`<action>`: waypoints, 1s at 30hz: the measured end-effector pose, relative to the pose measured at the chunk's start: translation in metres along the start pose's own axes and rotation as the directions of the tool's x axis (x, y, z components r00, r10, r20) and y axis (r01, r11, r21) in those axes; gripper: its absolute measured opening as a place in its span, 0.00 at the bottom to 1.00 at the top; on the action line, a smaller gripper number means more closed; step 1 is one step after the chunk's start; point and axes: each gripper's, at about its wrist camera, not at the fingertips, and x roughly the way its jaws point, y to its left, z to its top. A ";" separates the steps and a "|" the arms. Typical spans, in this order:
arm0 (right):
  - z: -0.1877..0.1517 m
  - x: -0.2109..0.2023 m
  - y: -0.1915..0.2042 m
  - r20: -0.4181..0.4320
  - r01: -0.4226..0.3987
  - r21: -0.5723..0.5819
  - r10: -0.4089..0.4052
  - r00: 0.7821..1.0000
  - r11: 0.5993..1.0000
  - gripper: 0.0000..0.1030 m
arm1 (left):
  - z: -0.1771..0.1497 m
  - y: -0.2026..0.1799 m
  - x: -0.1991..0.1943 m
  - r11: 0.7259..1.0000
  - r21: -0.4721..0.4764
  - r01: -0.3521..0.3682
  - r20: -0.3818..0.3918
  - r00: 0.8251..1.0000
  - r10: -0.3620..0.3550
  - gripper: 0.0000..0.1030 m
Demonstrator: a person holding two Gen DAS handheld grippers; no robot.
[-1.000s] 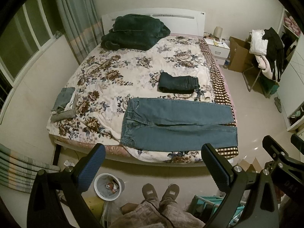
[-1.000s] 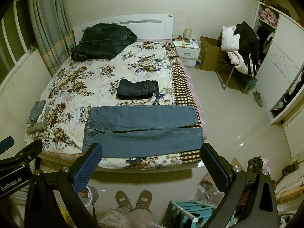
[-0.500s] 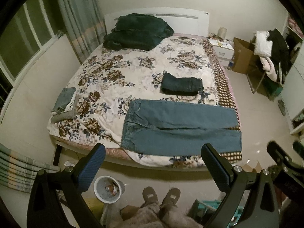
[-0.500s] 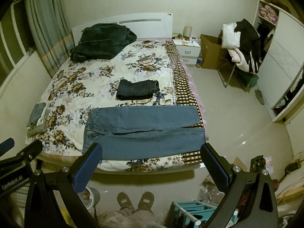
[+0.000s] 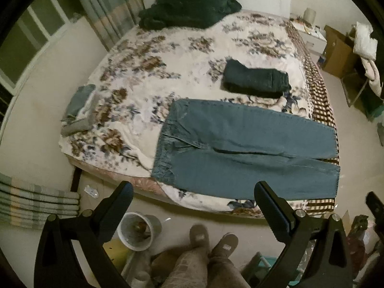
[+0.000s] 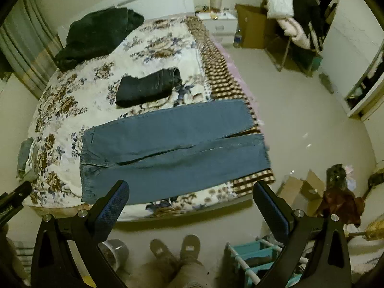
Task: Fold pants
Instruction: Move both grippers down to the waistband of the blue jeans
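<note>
A pair of light blue jeans lies flat across the near end of the floral bed, waist to the left, legs to the right; it also shows in the right wrist view. My left gripper is open and empty, held above the floor in front of the bed's near edge. My right gripper is open and empty, also short of the bed edge, apart from the jeans.
Folded dark jeans lie behind the blue pair. A dark green blanket is at the headboard. Small folded clothes sit at the bed's left edge. A bin, my slippered feet and a teal rack are on the floor.
Both grippers have moved closer to the bed and tilted; the jeans look larger. The left view rolled clockwise, the right view counter-clockwise. Nothing on the bed has moved.
</note>
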 end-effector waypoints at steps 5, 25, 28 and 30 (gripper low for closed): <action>0.027 0.095 0.002 -0.053 0.051 -0.002 -0.051 0.997 0.999 1.00 | 0.026 -0.023 0.055 0.999 0.038 -0.005 -0.022 1.000 0.006 1.00; 0.180 0.368 0.073 -0.028 0.147 -0.203 -0.156 0.987 0.968 1.00 | 0.174 -0.110 0.276 0.969 0.238 0.073 -0.060 0.996 -0.061 1.00; 0.192 0.415 0.080 -0.044 0.134 -0.277 -0.152 0.987 0.952 1.00 | 0.185 -0.136 0.325 0.944 0.329 0.036 -0.060 0.998 -0.017 1.00; 0.198 0.454 0.085 -0.058 0.128 -0.334 -0.156 0.986 0.934 1.00 | 0.190 -0.153 0.358 0.921 0.389 0.020 -0.077 0.997 0.011 1.00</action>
